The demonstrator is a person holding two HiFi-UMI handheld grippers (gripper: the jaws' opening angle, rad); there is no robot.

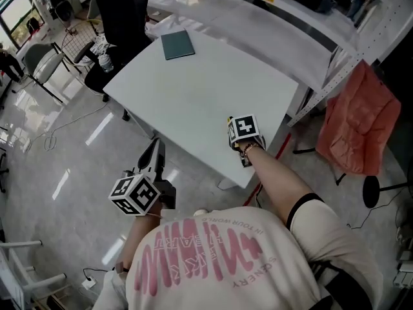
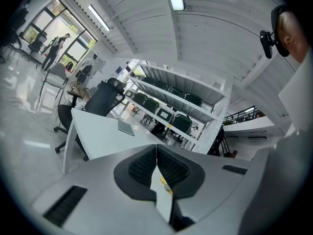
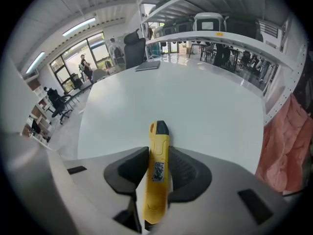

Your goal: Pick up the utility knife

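Between the right gripper's [image 3: 157, 153] fingers [image 3: 128, 168], the utility knife [image 3: 156, 190] points lengthwise outward.

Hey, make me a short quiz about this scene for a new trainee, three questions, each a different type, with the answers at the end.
1. Multiple choice: what stands between the jaws of the right gripper? A) a pair of scissors B) a yellow utility knife C) nothing
2. True or false: the jaws of the left gripper stand wide apart.
3. Short answer: in the head view, what lies near the far corner of the white table?

Key: 1 B, both pads are against its sides. 2 False, the jaws are together with nothing between them. 3 A flat dark green pad.
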